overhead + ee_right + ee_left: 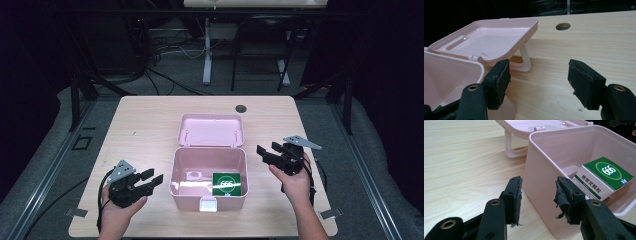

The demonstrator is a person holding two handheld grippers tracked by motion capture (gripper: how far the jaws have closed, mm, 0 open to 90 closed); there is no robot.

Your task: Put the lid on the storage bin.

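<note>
Box (209, 186) of pink plastic sits in the middle of the table (145, 125), toward the near edge, with its lid (212, 130) flipped open and lying back on the far side. Inside the box, at the right, lies a small green and white packet (227, 184) with a round mark on top. There may be a little clear thing in the left part of the box too, but it is too blurry to be sure. The left gripper (152, 181) waits just to the left of the box, close to its wall but not touching it. Its jaws are about half open and have nothing between them. The right gripper (267, 152) is off to the right of the box, a bit farther back, up near the hinge side. Its jaws stand wide apart and are empty too. Both grippers point in toward the box. It looks like the packet is already in the box and the step in hand is getting ready to shut it. Next, one gripper should probably reach to the far edge of the lid, get under it or pinch its rim, and swing it up and over toward the near side. The other gripper can hold the box steady so it does not slide on the table.
</note>
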